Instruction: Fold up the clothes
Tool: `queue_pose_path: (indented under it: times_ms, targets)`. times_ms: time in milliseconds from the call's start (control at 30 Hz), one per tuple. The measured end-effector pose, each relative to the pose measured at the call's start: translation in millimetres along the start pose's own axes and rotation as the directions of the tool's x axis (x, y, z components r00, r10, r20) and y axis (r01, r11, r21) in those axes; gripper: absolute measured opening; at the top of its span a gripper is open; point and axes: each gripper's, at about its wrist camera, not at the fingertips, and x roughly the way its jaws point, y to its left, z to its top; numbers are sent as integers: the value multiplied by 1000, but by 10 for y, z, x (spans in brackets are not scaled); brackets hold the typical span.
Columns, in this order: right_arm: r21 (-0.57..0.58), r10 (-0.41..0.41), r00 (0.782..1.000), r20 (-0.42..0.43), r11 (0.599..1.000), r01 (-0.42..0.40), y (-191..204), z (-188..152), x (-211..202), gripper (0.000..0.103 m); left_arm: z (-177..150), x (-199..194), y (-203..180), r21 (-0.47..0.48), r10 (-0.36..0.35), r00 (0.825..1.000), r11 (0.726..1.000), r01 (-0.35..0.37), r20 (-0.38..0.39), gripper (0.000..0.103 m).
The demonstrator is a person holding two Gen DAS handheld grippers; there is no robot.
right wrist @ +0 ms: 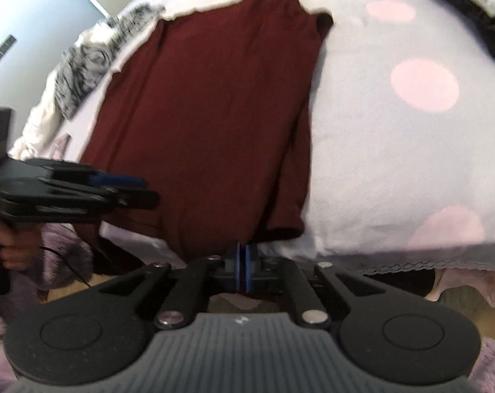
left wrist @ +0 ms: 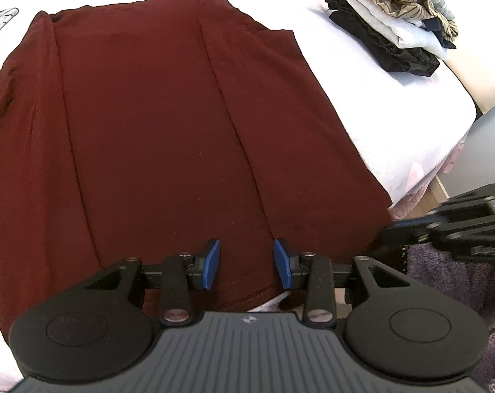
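Observation:
A maroon garment (left wrist: 155, 124) lies flat on the bed, both long sides folded inward, its hem at the near bed edge. My left gripper (left wrist: 247, 263) hovers over the middle of that hem, blue pads (left wrist: 213, 263) apart, with only fabric lying below them. In the right wrist view the same garment (right wrist: 208, 114) runs away from me, and my right gripper (right wrist: 244, 262) is shut with the hem's near right corner drawn down into its pads. The left gripper (right wrist: 116, 183) shows side-on at the left there, and the right gripper (left wrist: 444, 229) shows blurred at the right edge of the left wrist view.
A stack of folded clothes (left wrist: 394, 23) sits on the white, pink-dotted bed cover (right wrist: 394, 131) at the far right. A grey-and-white patterned garment (right wrist: 83, 65) lies beyond the maroon one on the left. Purple fluffy fabric (left wrist: 450, 278) shows below the bed edge, and a hand (right wrist: 8, 245) grips the left handle.

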Motion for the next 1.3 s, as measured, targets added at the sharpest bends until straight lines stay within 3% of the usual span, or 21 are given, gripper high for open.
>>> queue_pose_path:
  times_ms: [133, 333, 400, 467, 500, 667, 800, 1100, 1133, 1200, 1233, 1300]
  targets:
    - [35, -15, 999, 28, 999, 14, -21, 45, -219, 4, 2, 1, 2, 6, 0, 1000, 1000, 0, -4, 34]
    - [49, -91, 994, -66, 994, 95, -125, 39, -7, 5, 54, -9, 3, 3, -4, 1000, 1000, 4, 1, 34]
    - [68, -102, 991, -86, 992, 108, -154, 34, 22, 14, 121, -18, 12, -6, -12, 1000, 1000, 12, 8, 34]
    - [62, -141, 987, -72, 987, 146, -140, 52, -20, 33, 234, -35, 38, -22, -12, 1000, 1000, 13, 27, 34]
    - [57, -157, 986, -55, 986, 160, -130, 70, -56, 37, 295, -44, 52, -29, -12, 999, 1000, 13, 37, 34]
    - [73, -172, 984, 42, 983, 169, -183, 286, -208, 37, 686, -39, 165, -59, 2, 997, 998, 3, 82, 34]
    - [52, -199, 975, 98, 980, 194, -276, 526, -182, 22, 1011, 62, 295, -104, 3, 991, 995, 11, 136, 34]
    - [73, -205, 958, 199, 978, 194, -580, 1186, 215, 22, 1410, 558, 424, -173, -46, 986, 982, 73, 158, 34]
    - [67, -215, 955, 204, 976, 206, -598, 1254, 270, 22, 1415, 588, 418, -164, -45, 986, 984, 71, 158, 32]
    - [58, -222, 951, 214, 975, 214, -632, 1371, 377, 22, 1416, 638, 391, -139, -30, 984, 989, 54, 173, 18]
    - [54, -217, 952, 214, 976, 211, -658, 1414, 423, 22, 1411, 646, 376, -122, -21, 983, 992, 44, 182, 6]
    - [49, -208, 954, 214, 978, 202, -708, 1484, 514, 22, 1396, 635, 372, -103, -16, 980, 994, 37, 199, 1]
